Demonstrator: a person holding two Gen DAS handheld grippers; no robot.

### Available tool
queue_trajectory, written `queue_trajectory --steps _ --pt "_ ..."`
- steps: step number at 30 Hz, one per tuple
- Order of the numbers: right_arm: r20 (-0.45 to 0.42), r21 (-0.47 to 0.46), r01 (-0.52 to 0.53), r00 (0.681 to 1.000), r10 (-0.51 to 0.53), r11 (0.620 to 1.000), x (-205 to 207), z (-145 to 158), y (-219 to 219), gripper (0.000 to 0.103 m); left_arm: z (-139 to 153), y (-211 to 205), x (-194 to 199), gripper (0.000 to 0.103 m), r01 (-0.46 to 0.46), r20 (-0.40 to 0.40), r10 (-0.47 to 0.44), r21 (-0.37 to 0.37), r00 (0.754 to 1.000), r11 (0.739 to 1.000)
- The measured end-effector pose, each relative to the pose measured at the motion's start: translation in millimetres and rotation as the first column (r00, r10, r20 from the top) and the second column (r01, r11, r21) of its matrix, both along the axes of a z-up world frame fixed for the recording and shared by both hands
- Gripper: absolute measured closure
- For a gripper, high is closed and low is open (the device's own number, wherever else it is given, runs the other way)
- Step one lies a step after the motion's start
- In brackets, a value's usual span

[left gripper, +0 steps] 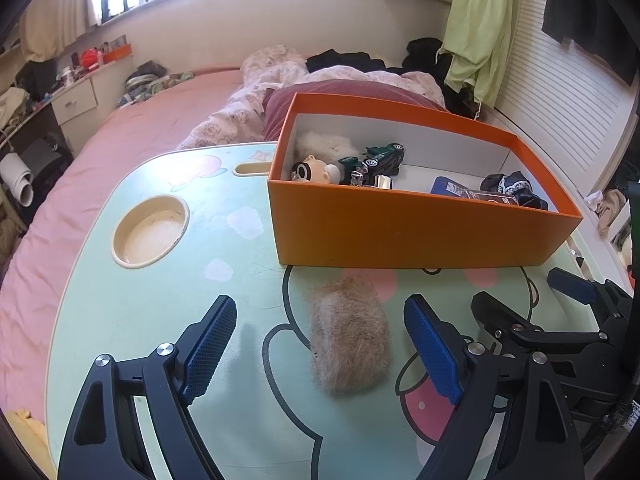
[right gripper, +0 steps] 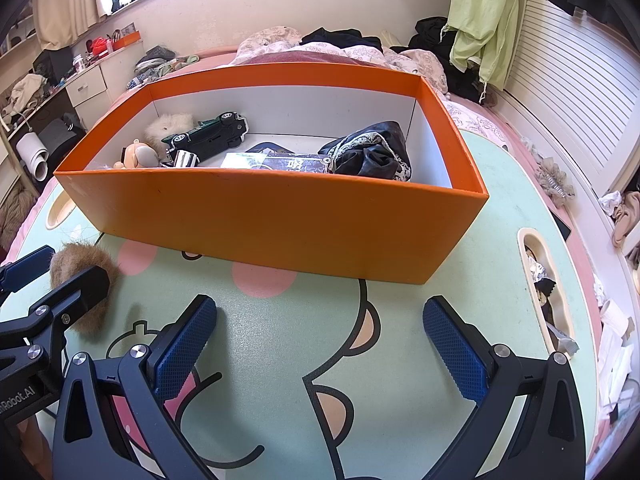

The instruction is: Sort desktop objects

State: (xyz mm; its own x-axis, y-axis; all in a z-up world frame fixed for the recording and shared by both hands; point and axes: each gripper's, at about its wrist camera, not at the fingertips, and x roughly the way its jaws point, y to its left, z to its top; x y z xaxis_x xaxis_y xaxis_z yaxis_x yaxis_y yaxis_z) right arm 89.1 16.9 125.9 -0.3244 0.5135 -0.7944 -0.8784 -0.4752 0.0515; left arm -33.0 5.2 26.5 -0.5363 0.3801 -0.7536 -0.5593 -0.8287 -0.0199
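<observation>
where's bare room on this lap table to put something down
Free: the tabletop between the round cup recess and the furry brown pouch, and the strip under the right gripper before the orange box. Crowded: the box's inside.

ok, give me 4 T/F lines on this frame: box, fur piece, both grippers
1. The fur piece lies on the tray table, outside the orange box. True.
2. The left gripper is shut on the fur piece. False: its jaws stand open, the fur between them untouched.
3. A green toy car lies inside the box. True.
4. The right gripper holds a dark cloth. False: it is open and holds nothing; the dark cloth is in the box.
</observation>
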Motion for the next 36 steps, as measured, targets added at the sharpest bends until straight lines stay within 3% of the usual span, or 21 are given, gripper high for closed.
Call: queue_trajectory --steps 36 --pt "-0.001 -0.001 0.003 1.000 -0.003 1.000 0.9 -0.6 0.1 0.000 -2.9 -0.4 -0.4 0.017 0.028 0.002 -0.028 -0.008 1.000 1.000"
